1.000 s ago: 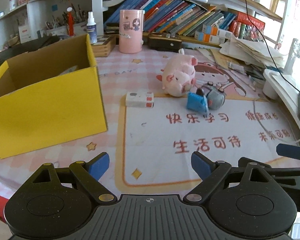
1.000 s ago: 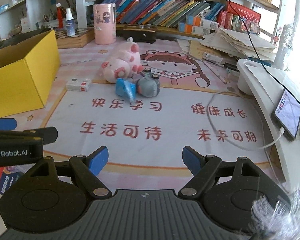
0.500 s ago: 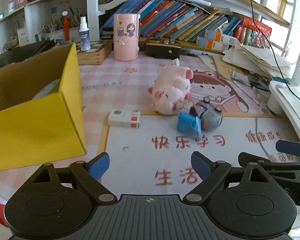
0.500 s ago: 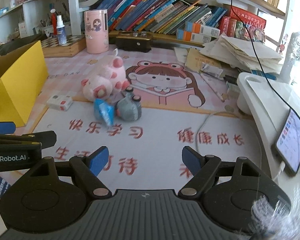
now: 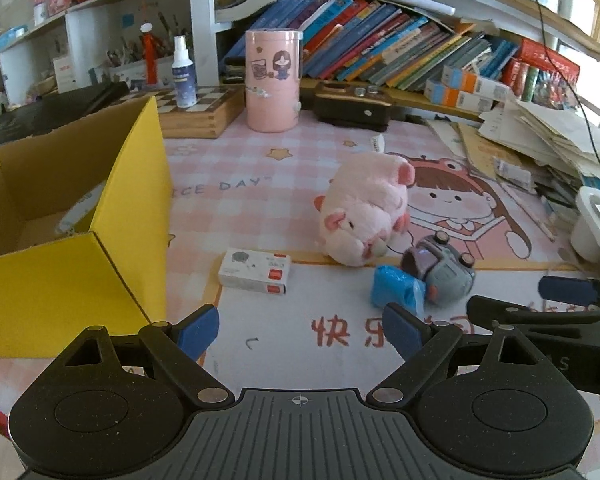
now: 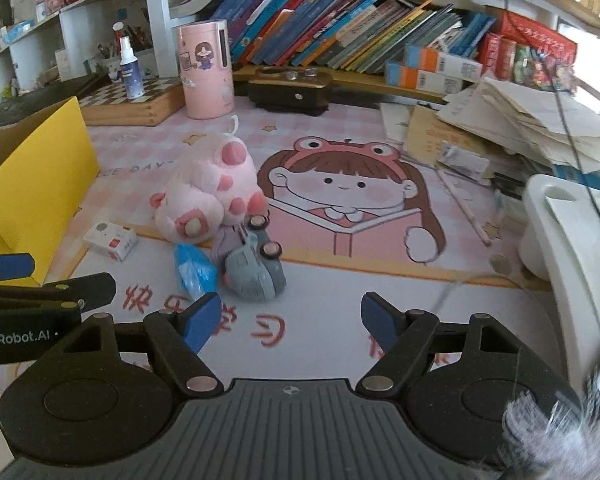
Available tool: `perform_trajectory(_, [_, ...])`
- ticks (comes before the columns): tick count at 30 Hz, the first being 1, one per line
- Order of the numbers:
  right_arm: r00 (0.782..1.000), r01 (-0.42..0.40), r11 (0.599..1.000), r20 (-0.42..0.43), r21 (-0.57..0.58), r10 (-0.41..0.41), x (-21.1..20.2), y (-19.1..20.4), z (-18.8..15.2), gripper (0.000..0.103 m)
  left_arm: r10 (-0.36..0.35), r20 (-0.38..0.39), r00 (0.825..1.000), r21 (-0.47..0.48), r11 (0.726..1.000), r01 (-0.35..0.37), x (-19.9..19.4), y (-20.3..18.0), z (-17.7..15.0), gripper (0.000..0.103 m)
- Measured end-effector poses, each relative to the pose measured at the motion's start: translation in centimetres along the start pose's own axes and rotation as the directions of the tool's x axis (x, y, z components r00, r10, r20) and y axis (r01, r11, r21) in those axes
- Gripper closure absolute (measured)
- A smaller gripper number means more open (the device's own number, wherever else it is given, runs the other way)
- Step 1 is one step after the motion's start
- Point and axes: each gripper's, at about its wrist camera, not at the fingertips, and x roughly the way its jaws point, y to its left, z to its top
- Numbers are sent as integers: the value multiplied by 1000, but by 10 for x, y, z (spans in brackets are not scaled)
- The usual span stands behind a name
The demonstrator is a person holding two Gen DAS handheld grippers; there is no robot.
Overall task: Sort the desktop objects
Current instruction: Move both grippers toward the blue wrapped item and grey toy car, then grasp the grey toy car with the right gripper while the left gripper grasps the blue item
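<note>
2 grippers held wide apart over the desk mat, nothing between their fingers.

Left gripper (image 5: 300, 330) and right gripper (image 6: 291, 318) gape empty; just past them a blue packet (image 5: 396, 289) touches a grey toy car (image 6: 256, 270), white box (image 5: 256, 271) to the left, pink plush (image 5: 364, 216) behind, yellow box (image 5: 80, 248) far left.

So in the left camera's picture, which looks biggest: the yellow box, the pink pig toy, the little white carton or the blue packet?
1. Yellow cardboard box, by far, though it sits nearest the camera.
2. Pink plush pig.
3. White and red carton and crinkly blue packet: too alike to rank.
</note>
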Motion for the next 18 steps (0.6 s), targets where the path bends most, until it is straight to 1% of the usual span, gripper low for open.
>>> perform_trajectory(5, [998,-52,998,-21,-19,52,19,2,10,33,22,-16,1000,1,1000,-22,7,-2,4,12])
perform_trajectory(11, [993,-109,993,-48,-33,107,40,2,20,36,40,-30,999,3,999,-40,10,-3,6,12])
perform_trajectory(15, [990,-125,990,-73,-68,120,53,6,22,36,51,-34,998,11,999,-50,12,-5,7,12])
perform_trajectory(18, [988,-132,988,-85,-76,126,60,5,22,44,52,-34,998,16,999,-52,13,-7,8,12])
